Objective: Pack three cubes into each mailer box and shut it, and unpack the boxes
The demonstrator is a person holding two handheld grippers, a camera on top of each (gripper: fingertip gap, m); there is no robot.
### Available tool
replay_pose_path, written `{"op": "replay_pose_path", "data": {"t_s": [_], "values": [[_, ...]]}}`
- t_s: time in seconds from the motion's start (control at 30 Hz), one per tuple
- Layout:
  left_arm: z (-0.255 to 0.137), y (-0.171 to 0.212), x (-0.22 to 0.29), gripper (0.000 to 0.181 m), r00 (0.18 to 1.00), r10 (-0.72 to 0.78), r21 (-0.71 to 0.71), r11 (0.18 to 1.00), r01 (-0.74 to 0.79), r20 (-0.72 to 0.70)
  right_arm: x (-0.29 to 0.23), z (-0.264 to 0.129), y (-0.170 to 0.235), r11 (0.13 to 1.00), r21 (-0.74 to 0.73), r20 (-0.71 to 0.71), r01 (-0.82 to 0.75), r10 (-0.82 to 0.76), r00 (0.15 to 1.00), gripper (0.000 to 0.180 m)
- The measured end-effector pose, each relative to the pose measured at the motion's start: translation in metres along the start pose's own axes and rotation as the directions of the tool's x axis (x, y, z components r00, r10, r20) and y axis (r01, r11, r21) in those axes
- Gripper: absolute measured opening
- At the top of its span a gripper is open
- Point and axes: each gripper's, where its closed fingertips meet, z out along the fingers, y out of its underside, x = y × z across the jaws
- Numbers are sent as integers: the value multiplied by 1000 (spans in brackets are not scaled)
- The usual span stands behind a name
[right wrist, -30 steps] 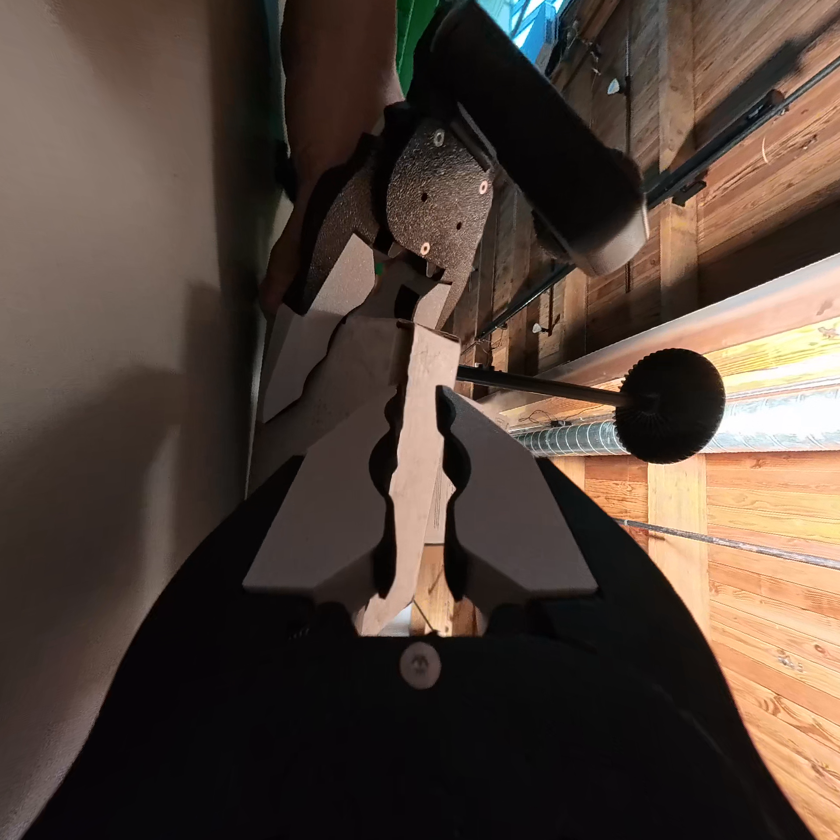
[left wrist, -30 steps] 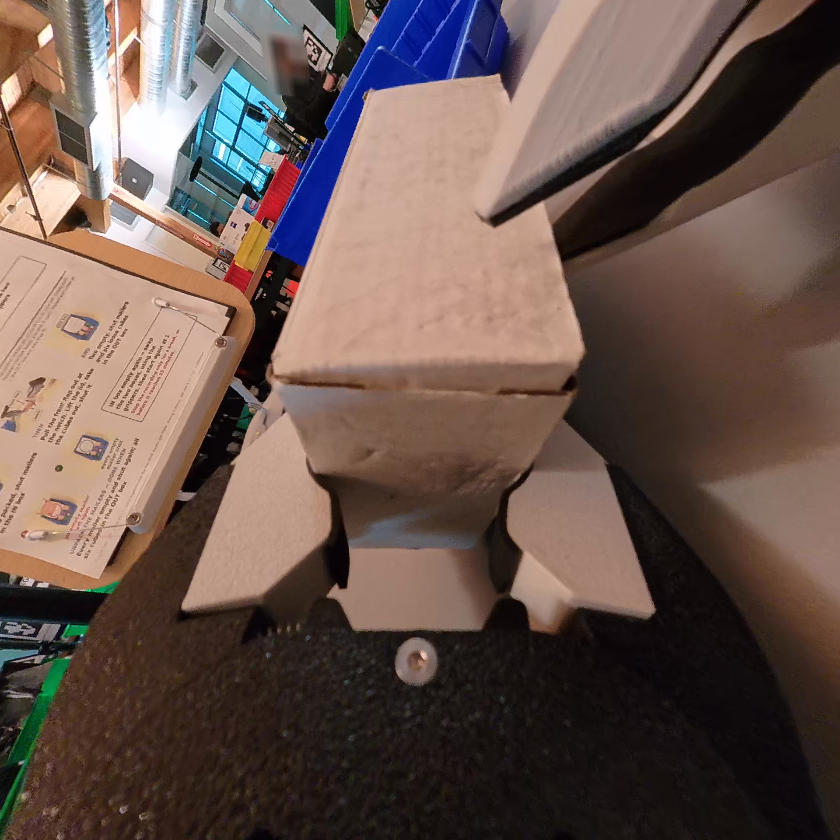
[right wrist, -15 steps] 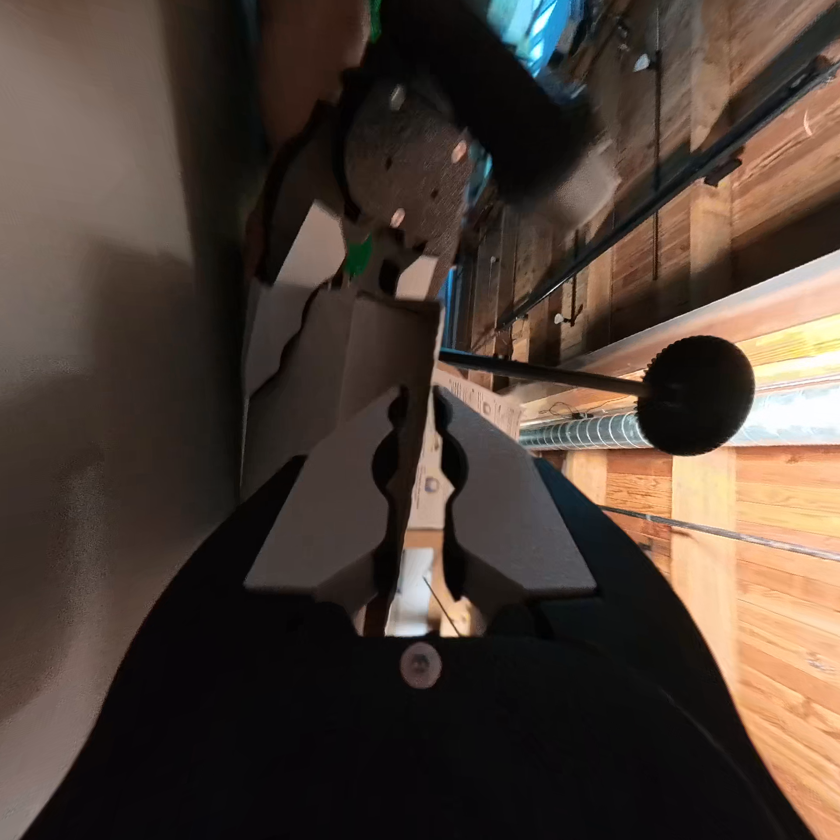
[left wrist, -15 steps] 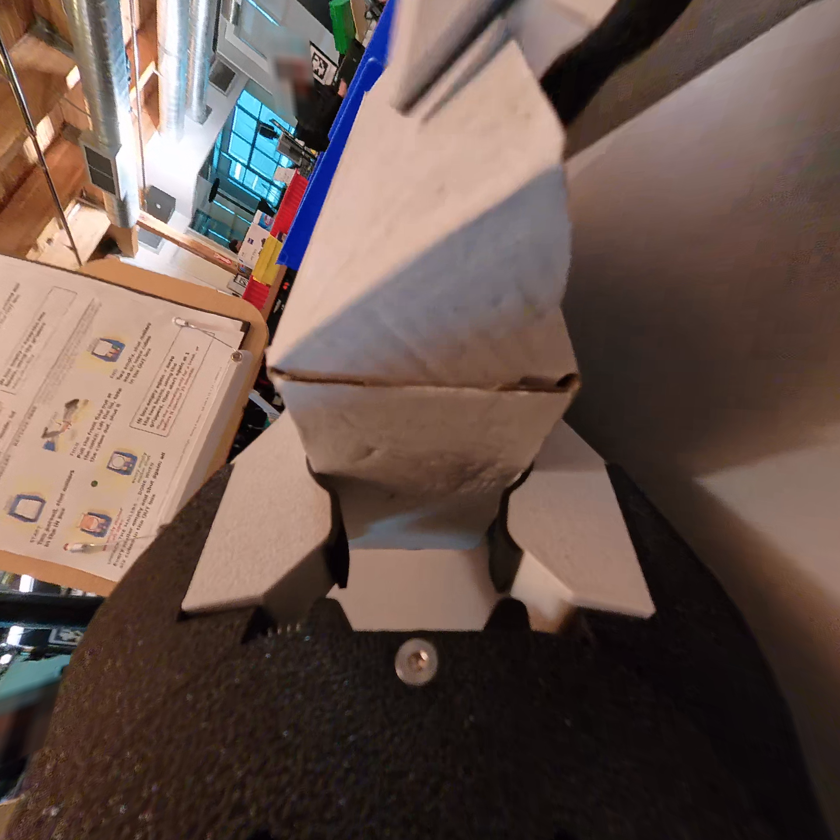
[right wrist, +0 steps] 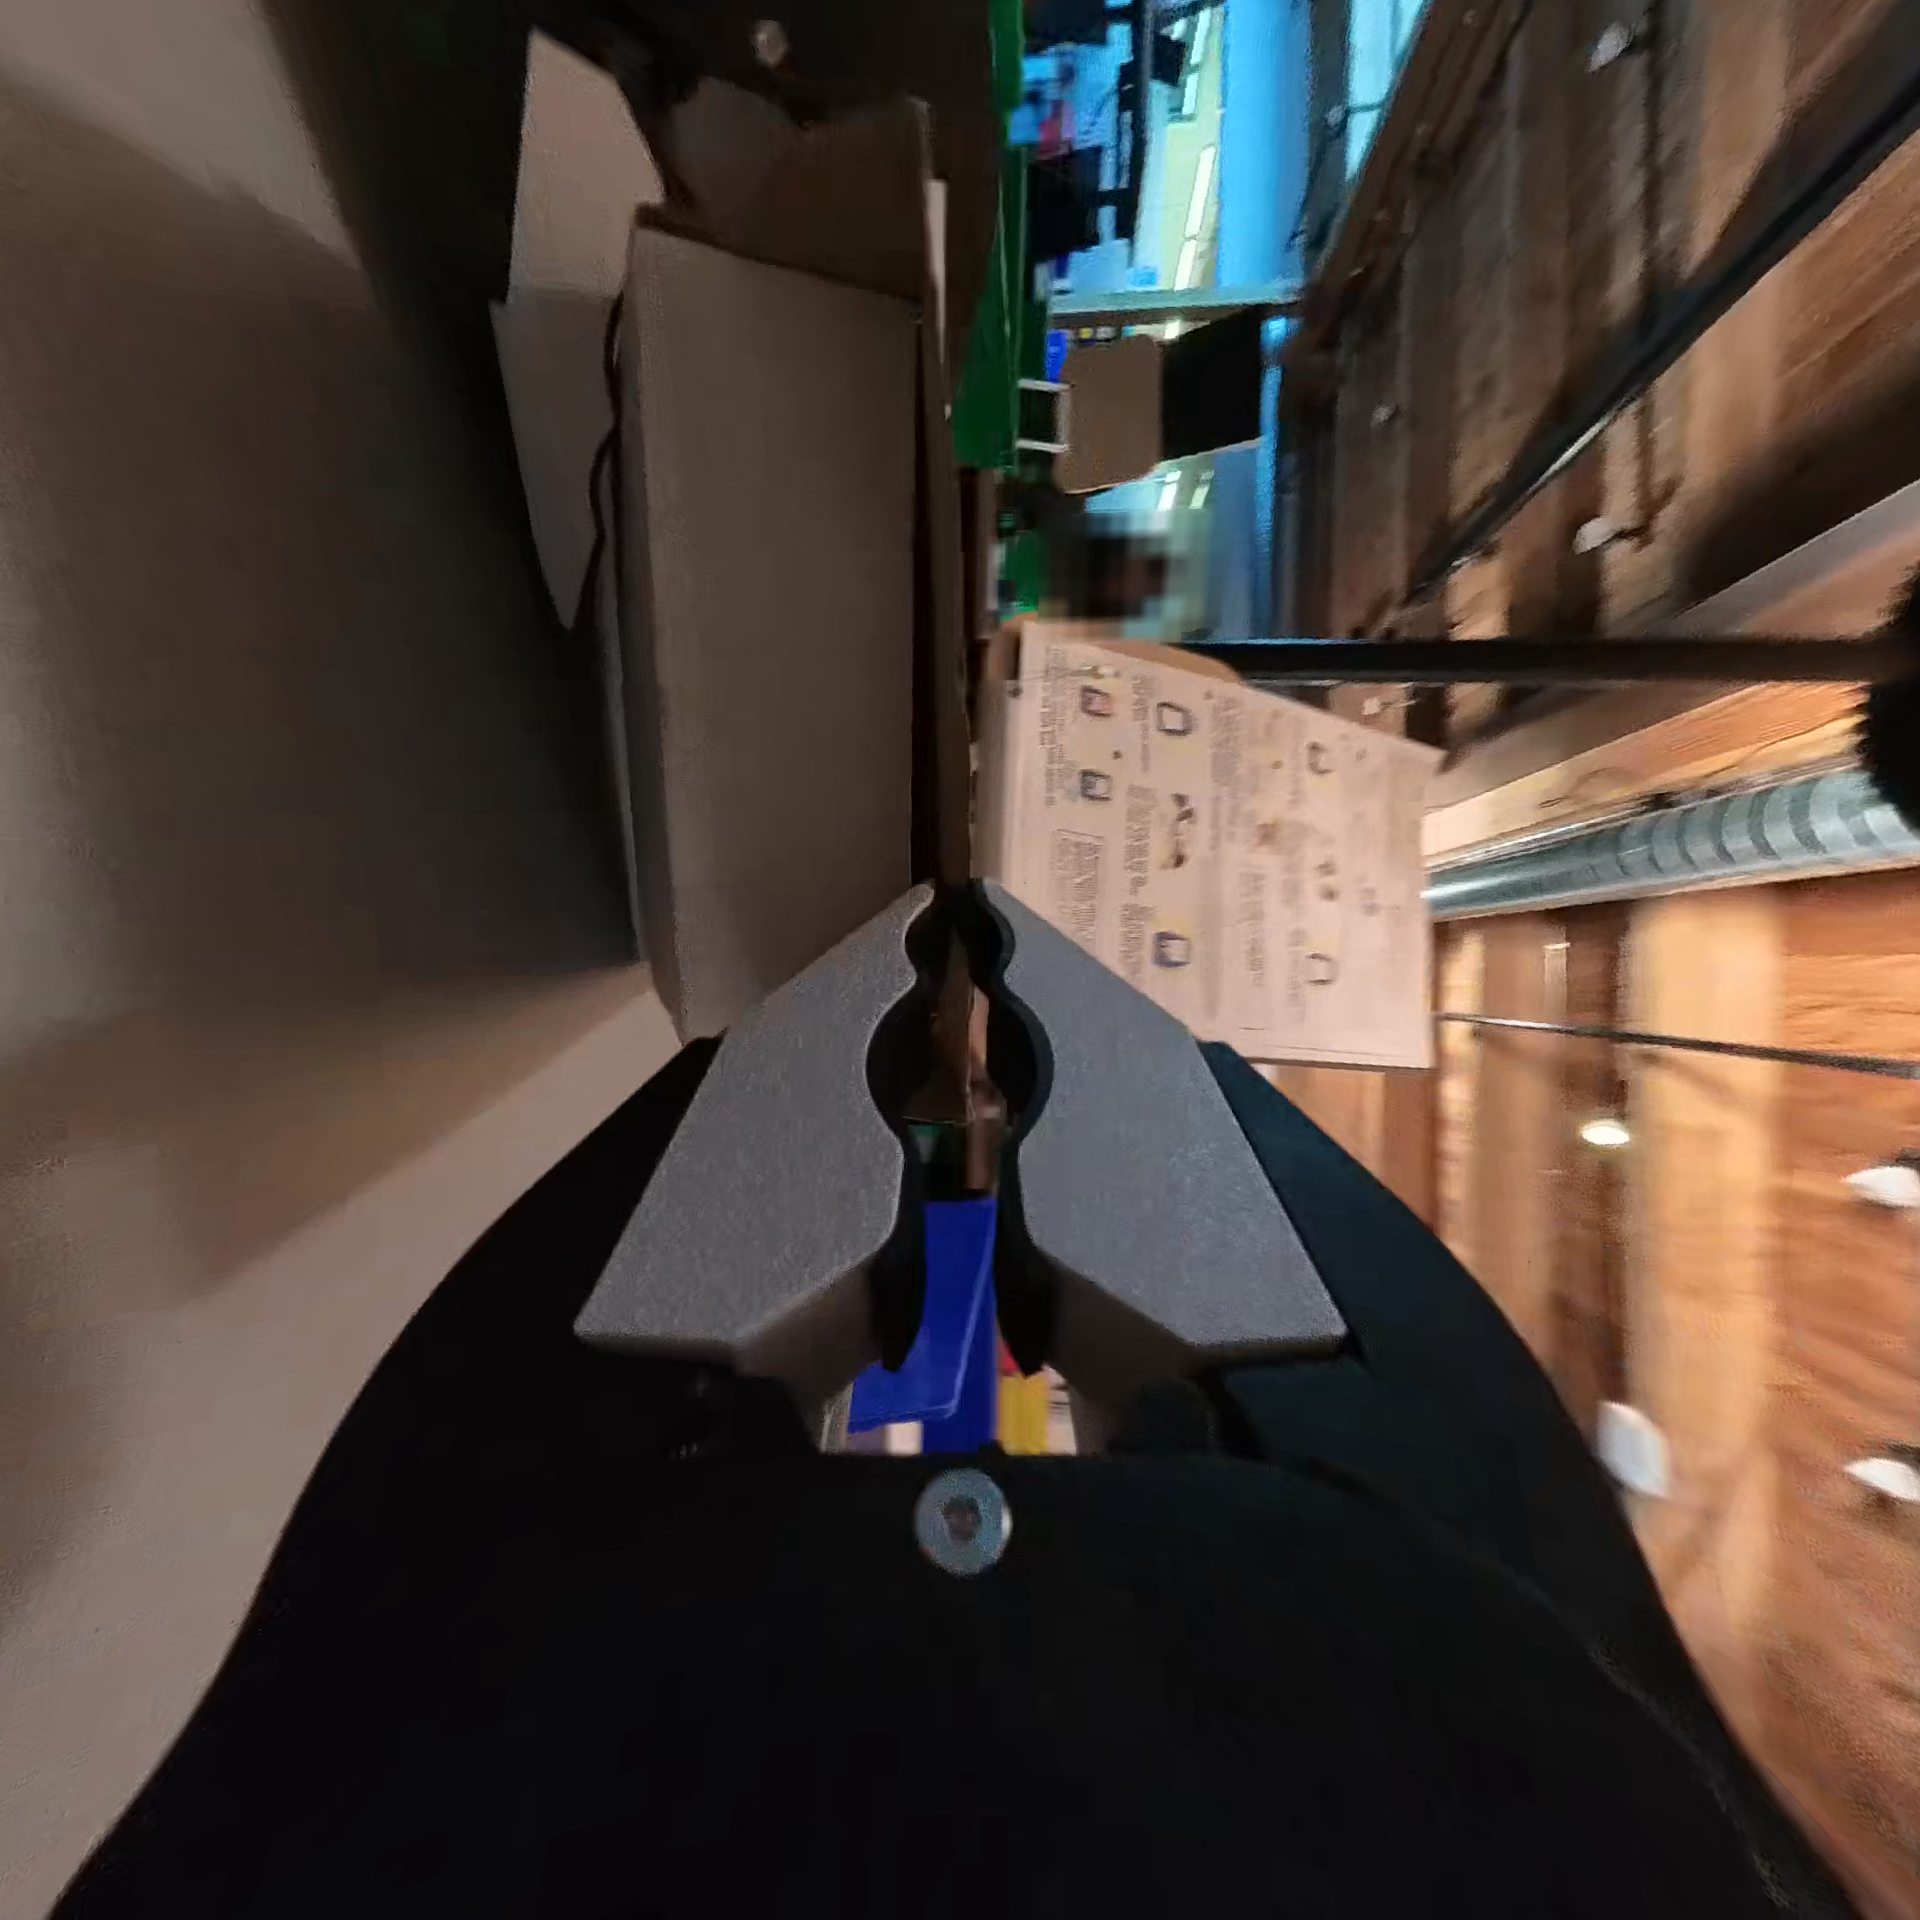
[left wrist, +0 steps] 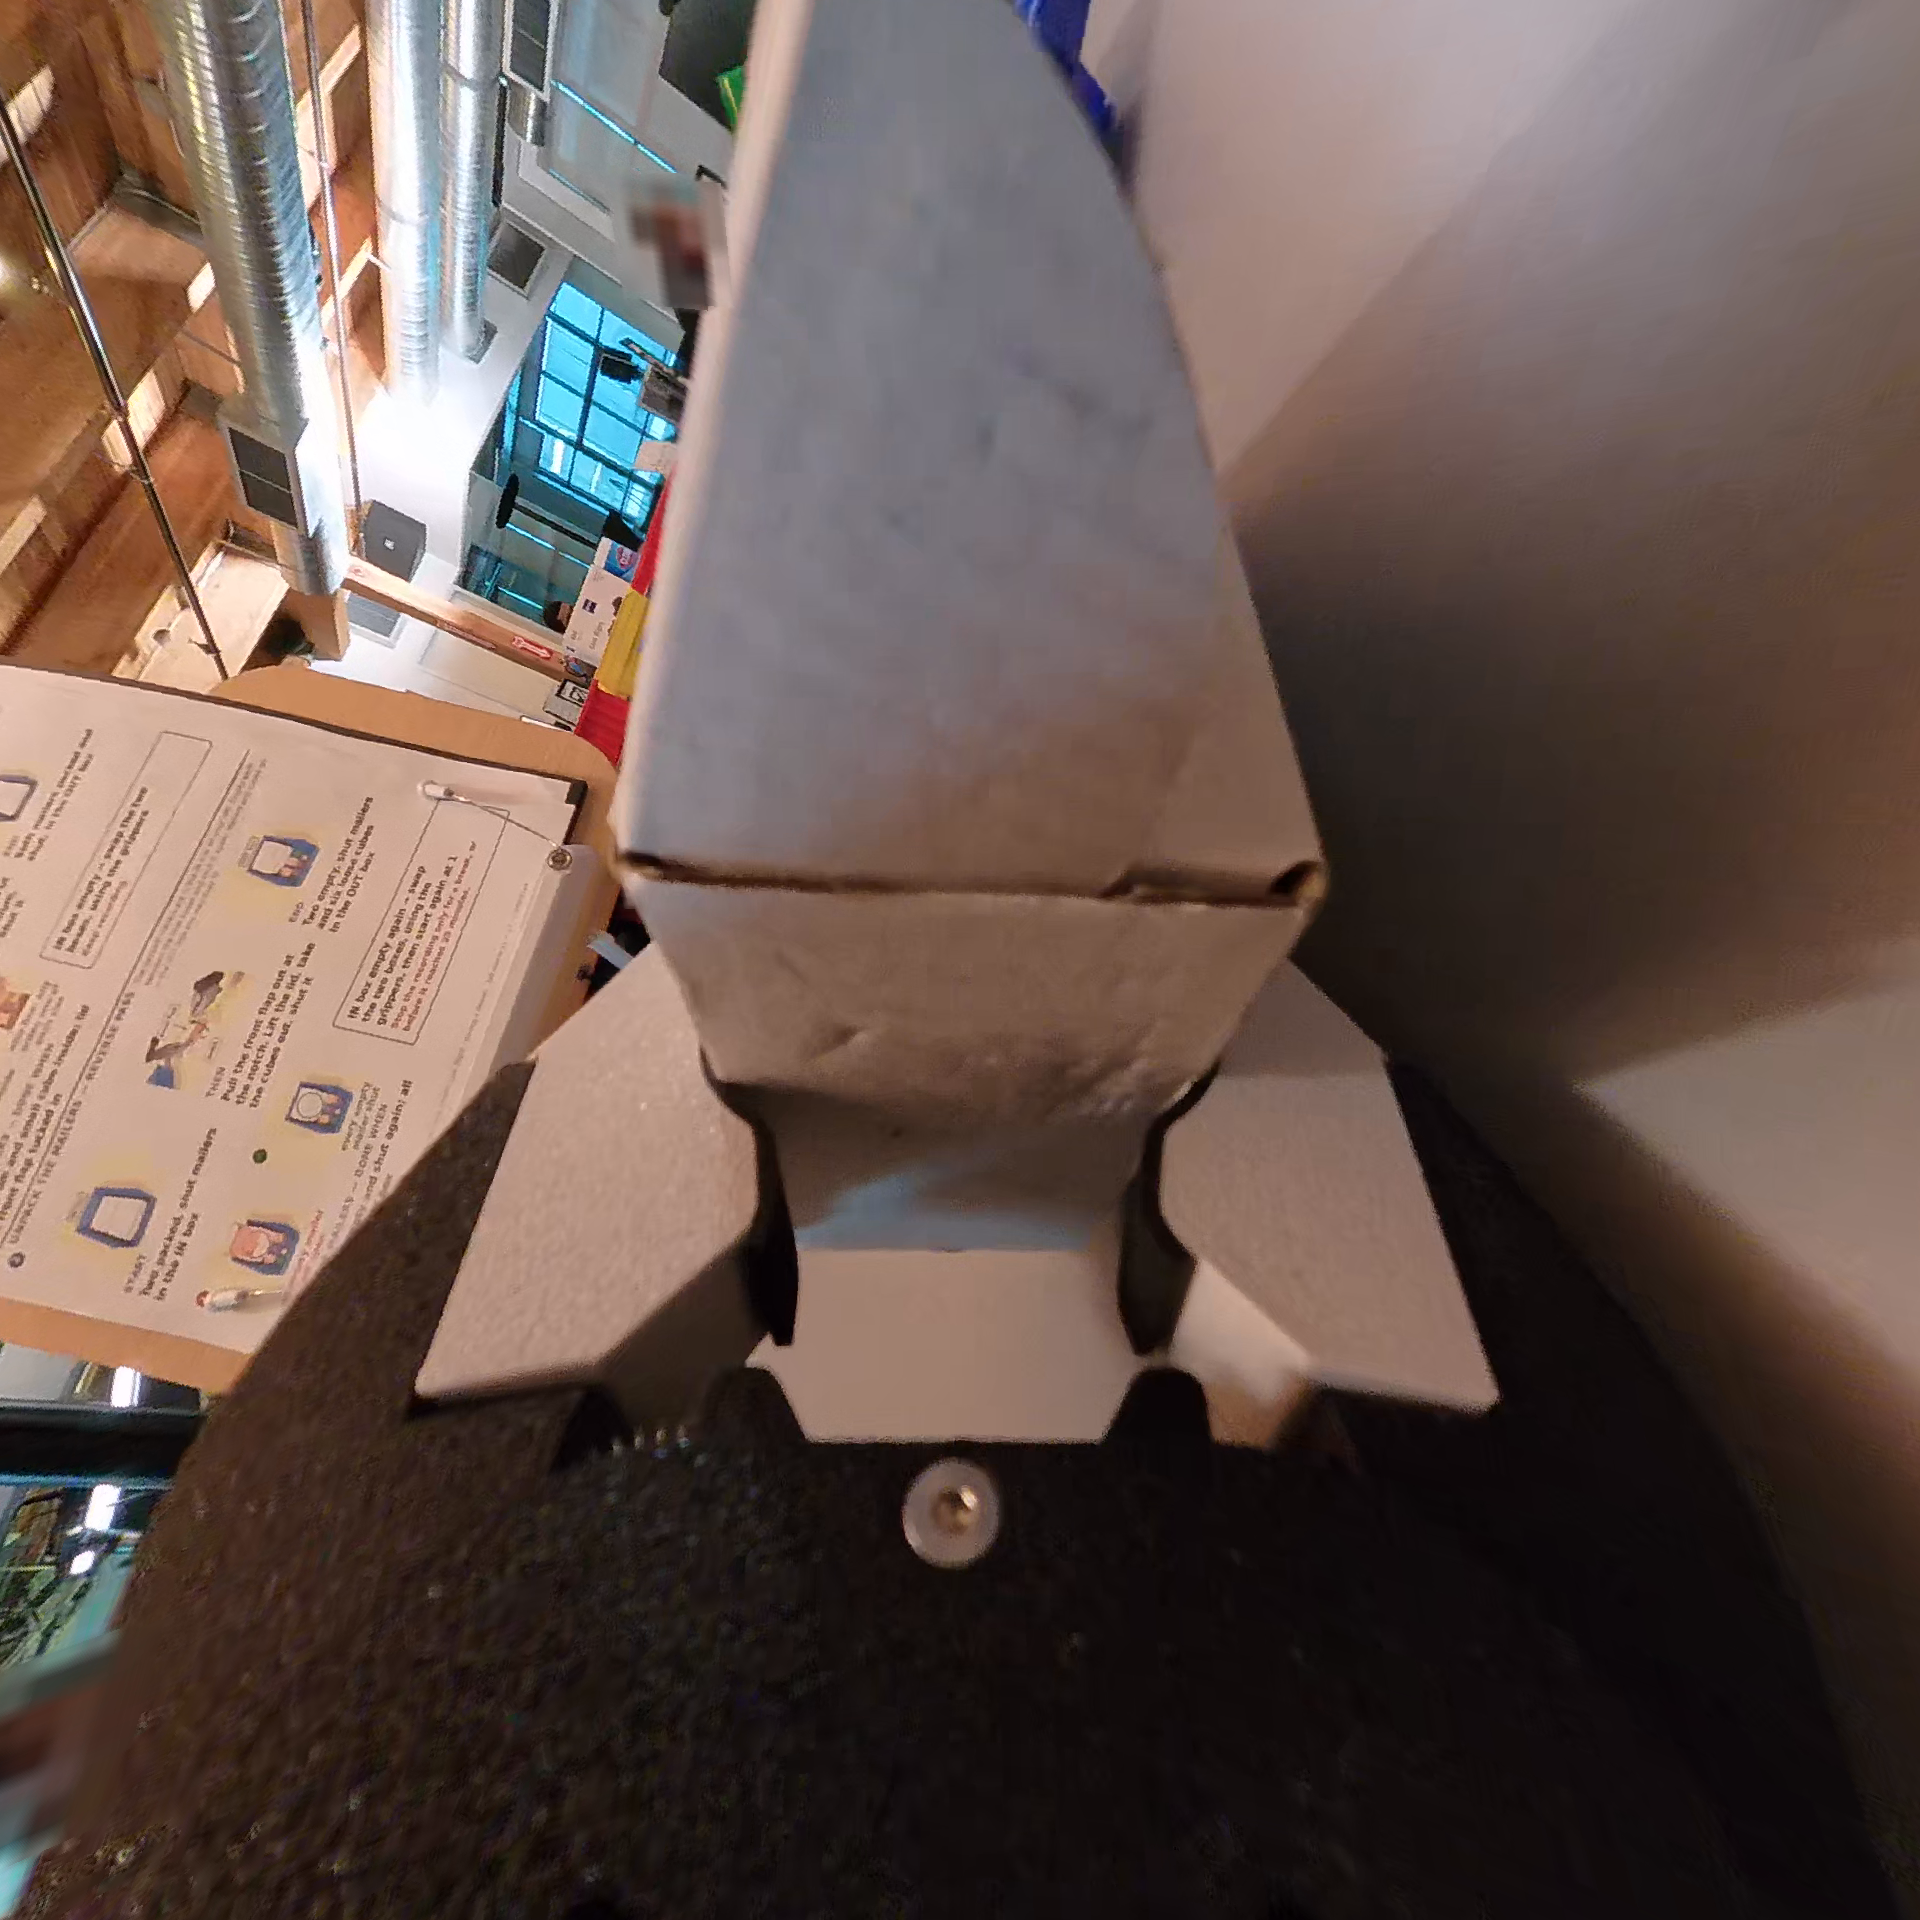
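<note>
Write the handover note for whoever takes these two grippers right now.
Left gripper: shut on one end of the white mailer box, held off the table.
Right gripper: shut on the mailer's thin lid flap, seen edge-on, lifted away from the box body.
Cubes: none visible; whether any are inside cannot be told.
Done: box gripped, lid pulled open.
Left: check the contents, pack or empty as required, shut it.
Instruction sheet stands behind.

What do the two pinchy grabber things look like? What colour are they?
Both look alike. The left gripper has two chunky light grey fingers with slanted faces and wavy notches on their inner edges. They sit on a rough, speckled black body with one silver screw in the middle. The right gripper has the same grey fingers, black body and screw. No cables or sleeves show.
</note>
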Motion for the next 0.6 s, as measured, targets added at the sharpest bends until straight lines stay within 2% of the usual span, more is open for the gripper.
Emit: {"op": "replay_pose_path", "data": {"t_s": [0.03,0.13,0.23,0.3,0.4,0.47,0.5,0.57,0.6], "values": [[0,1,0,74,1000,-11,2,1000,11,2,2,2,0,1000,-3,31,-27,27,999,0],[1,3,-3,74,1000,-27,0,1000,27,8,6,7,0,999,-10,67,-36,37,997,0],[-2,2,-4,75,999,8,21,1000,-8,36,0,9,1,985,-27,131,-169,171,977,0],[-7,1,-6,83,999,-9,19,1000,8,53,0,8,1,985,-46,130,-168,173,976,0],[-24,4,-11,95,996,-80,-21,996,81,33,3,10,2,977,-90,132,-193,204,970,0],[-42,4,-17,95,985,-172,-38,984,173,33,5,13,3,969,-114,131,-218,232,964,1],[-54,2,-20,91,977,-211,-36,977,212,40,5,14,3,967,-125,133,-221,237,962,1],[-78,-8,-21,72,968,-245,-15,969,246,56,6,16,2,962,-147,138,-231,251,958,1],[-90,-16,-19,51,968,-238,-3,971,238,76,6,17,0,961,-153,144,-232,254,956,1]]}}
